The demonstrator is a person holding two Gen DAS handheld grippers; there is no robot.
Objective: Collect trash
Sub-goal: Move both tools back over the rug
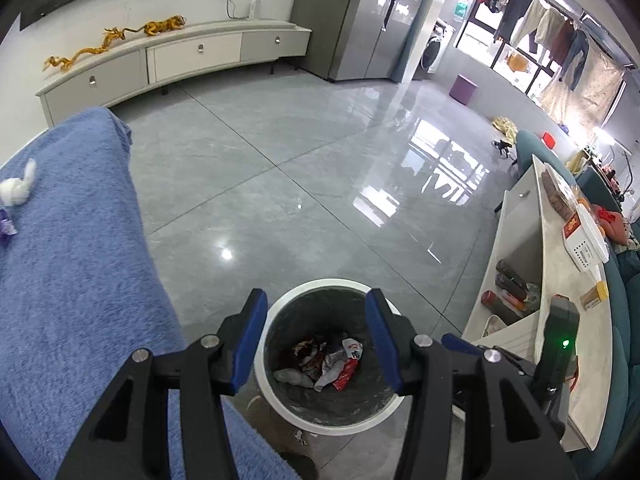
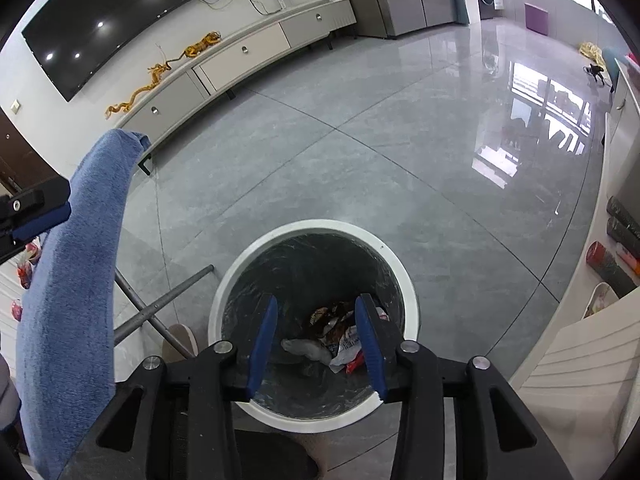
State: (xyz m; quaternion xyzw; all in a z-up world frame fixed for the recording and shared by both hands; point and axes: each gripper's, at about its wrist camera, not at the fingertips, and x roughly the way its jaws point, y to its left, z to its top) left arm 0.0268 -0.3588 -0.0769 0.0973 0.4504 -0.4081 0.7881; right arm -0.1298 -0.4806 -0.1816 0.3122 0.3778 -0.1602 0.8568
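Both grippers, left gripper and right gripper, hang open and empty above the bin; remaining trash, a white wad, lies on the blue-covered surface left of the bin, nearer the left one.

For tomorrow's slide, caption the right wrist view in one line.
Open right gripper empty above a white-rimmed bin holding crumpled wrappers.

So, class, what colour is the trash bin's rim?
White; the trash bin's rim shows best in the right wrist view.
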